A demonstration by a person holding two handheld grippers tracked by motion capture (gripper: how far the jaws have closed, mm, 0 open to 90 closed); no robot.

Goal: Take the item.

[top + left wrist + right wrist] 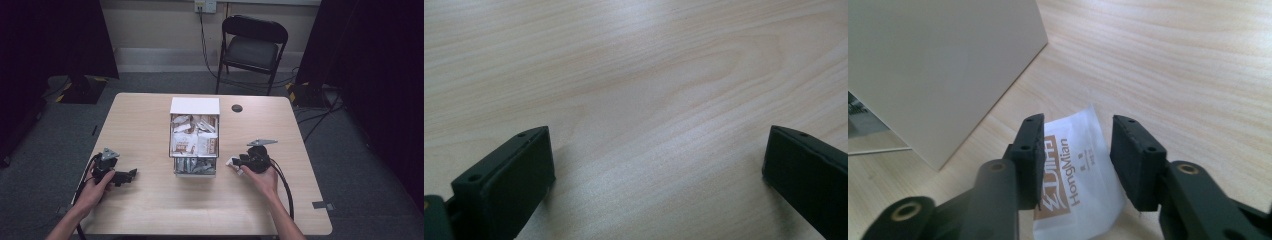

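Left gripper fingers spread wide — right gripper fingers parted, both hand-held low.

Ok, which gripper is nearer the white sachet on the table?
Right. The right gripper is open with its jaws straddling the sachet, which lies flat beside the box. The left gripper is across the table, on the box's other side, open over bare wood.

High view overlooks the table; tool views skim it closely.
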